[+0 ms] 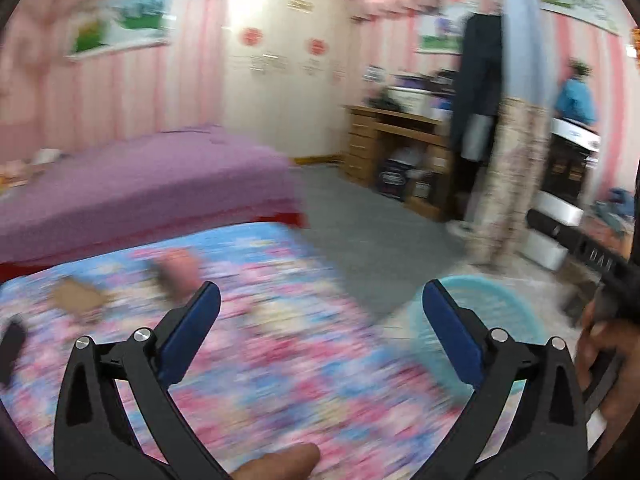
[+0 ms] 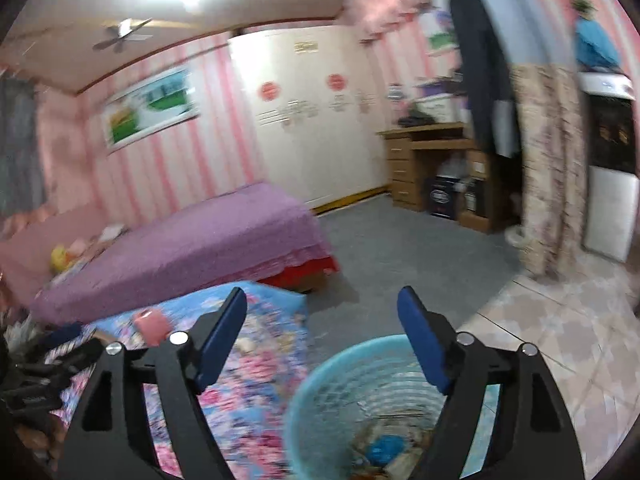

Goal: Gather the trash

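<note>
My left gripper point(image 1: 320, 292) stands open over a floral bedspread point(image 1: 280, 380), with nothing between its blue pads. On the spread ahead lie a blurred pink item point(image 1: 180, 268) and a brown cardboard scrap point(image 1: 76, 296). A light blue mesh waste basket point(image 1: 492, 308) stands on the floor just right of the spread. My right gripper point(image 2: 323, 296) is open and empty above the basket point(image 2: 320, 392), which holds a blue scrap point(image 2: 386, 450) and other litter. The pink item point(image 2: 150, 326) and a small beige scrap point(image 2: 246, 345) also show on the spread.
A purple-covered bed point(image 1: 140, 184) lies beyond the spread. Grey carpet point(image 2: 400, 248) runs to a white wardrobe point(image 2: 312, 120) and a wooden desk point(image 2: 432, 168). A patterned curtain point(image 2: 552, 168) hangs at the right over tiled floor point(image 2: 560, 340). A person in a blue top point(image 1: 576, 100) stands far right.
</note>
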The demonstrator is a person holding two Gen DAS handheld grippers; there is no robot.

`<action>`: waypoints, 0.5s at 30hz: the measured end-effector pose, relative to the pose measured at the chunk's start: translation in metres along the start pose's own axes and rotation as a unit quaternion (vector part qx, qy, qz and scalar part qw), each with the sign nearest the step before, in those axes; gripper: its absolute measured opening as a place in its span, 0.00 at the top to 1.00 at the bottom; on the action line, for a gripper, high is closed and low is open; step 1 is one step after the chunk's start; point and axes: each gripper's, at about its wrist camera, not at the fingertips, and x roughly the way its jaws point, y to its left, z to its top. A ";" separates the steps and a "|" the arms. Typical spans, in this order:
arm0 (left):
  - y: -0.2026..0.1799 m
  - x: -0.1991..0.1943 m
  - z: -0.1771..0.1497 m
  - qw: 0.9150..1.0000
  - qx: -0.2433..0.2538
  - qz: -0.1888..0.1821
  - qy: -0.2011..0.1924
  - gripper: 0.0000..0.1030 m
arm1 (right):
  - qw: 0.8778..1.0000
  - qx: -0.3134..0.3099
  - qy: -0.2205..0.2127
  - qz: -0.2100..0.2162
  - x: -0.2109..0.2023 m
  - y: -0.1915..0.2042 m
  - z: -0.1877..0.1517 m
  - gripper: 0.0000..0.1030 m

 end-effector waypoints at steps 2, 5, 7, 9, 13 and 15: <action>0.043 -0.035 -0.022 0.998 -0.018 0.054 -0.009 0.05 | 0.999 -0.025 0.004 0.046 0.003 0.040 -0.006 0.15; 0.093 -0.081 -0.058 0.991 -0.043 0.128 -0.009 0.05 | 0.992 -0.063 0.014 0.107 0.003 0.098 -0.022 0.10; 0.123 -0.109 -0.088 0.982 -0.060 0.181 -0.010 0.05 | 0.986 -0.085 0.018 0.143 -0.003 0.133 -0.043 0.08; 0.140 -0.125 -0.105 0.977 -0.068 0.202 -0.004 0.05 | 0.982 -0.099 0.028 0.160 -0.009 0.151 -0.063 0.08; 0.166 -0.158 -0.135 0.969 -0.063 0.238 -0.006 0.05 | 0.973 -0.117 0.063 0.191 -0.028 0.183 -0.115 0.06; 0.173 -0.168 -0.145 0.967 -0.062 0.249 -0.010 0.05 | 0.969 -0.132 0.069 0.198 -0.035 0.193 -0.125 0.06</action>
